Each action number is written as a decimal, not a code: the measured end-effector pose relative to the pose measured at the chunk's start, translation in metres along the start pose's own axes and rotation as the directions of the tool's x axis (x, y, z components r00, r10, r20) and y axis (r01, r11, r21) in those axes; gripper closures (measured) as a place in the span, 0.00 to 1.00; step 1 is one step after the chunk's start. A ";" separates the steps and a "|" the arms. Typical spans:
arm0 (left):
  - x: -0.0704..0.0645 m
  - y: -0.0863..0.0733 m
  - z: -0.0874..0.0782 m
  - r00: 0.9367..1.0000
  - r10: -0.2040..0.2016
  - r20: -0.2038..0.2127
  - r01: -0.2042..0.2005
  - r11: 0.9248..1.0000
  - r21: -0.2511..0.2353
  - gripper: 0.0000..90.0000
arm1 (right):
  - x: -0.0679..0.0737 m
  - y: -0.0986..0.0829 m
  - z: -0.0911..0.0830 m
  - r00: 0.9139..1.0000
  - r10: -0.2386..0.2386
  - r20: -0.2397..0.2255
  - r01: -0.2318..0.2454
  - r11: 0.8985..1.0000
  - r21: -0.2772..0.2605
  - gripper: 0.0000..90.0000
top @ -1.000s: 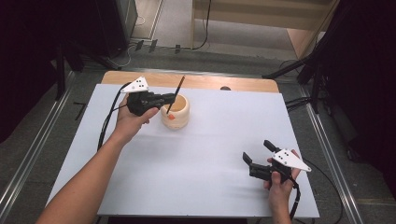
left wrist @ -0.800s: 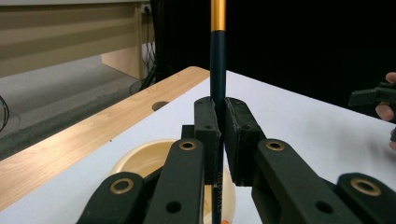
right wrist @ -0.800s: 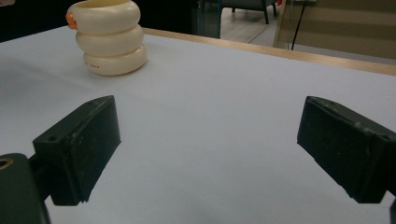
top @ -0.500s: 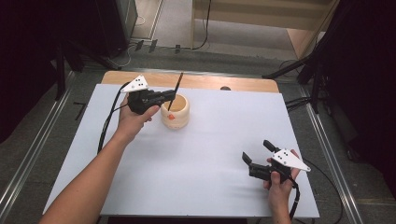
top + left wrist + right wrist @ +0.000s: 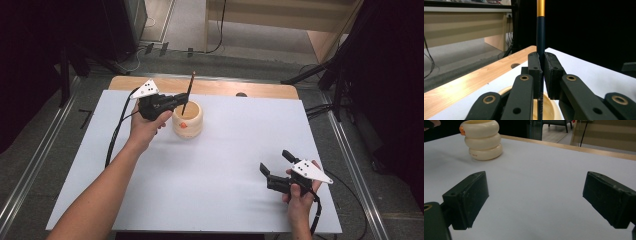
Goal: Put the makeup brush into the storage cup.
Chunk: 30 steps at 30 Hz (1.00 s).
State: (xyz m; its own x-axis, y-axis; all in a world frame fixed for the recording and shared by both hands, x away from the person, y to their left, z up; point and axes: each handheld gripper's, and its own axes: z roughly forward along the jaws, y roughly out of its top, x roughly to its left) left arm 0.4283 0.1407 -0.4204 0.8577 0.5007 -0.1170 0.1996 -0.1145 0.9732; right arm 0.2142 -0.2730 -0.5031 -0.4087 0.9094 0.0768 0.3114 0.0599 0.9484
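Observation:
A cream ribbed holder (image 5: pixel 188 119) with an orange spot stands on the white table (image 5: pixel 225 150) at the back left; it also appears as the holder (image 5: pixel 482 138) in the right gripper view. My left gripper (image 5: pixel 177 101) is shut on a dark pencil (image 5: pixel 187 95) with a gold band, held nearly upright, its lower end inside the holder's mouth. The pencil (image 5: pixel 540 45) runs between the closed pads, over the holder's rim (image 5: pixel 549 105). My right gripper (image 5: pixel 272 162) rests open near the front right, nothing between its pads (image 5: pixel 469 197).
A wooden strip (image 5: pixel 215 87) runs along the table's far edge, with a small dark hole (image 5: pixel 241 94) in it. Cables trail from both grippers. Dark stands and a wooden desk (image 5: pixel 280 15) lie beyond the table.
The pencil has tipped more upright in my left gripper over the holder. The right gripper has stayed put.

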 end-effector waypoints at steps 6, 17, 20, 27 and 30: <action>0.001 -0.004 0.003 1.000 0.003 -0.014 -0.003 1.000 -0.007 0.95 | 0.000 0.000 0.000 1.000 0.001 0.000 -0.001 1.000 -0.001 0.08; 0.005 -0.010 0.011 0.999 -0.013 -0.035 0.013 1.000 -0.008 0.95 | -0.001 0.000 0.000 1.000 0.003 -0.001 -0.003 1.000 0.000 0.08; 0.005 -0.013 0.013 0.999 -0.012 -0.041 0.012 1.000 0.002 0.95 | -0.001 0.000 0.000 1.000 0.003 -0.003 -0.003 1.000 0.000 0.08; 0.007 -0.019 0.015 0.998 -0.025 -0.056 0.026 1.000 0.011 0.95 | -0.001 0.000 0.000 1.000 0.004 -0.001 -0.004 1.000 -0.002 0.09; 0.008 -0.023 0.016 0.997 -0.030 -0.067 0.031 0.999 0.020 0.95 | -0.002 0.000 -0.001 1.000 0.004 0.000 -0.004 1.000 -0.002 0.09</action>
State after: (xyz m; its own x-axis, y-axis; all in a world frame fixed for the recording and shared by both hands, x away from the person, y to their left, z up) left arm 0.4380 0.1342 -0.4471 0.8175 0.5605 -0.1324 0.2359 -0.1161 0.9648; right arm 0.2142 -0.2749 -0.5033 -0.4076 0.9096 0.0810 0.3115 0.0551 0.9487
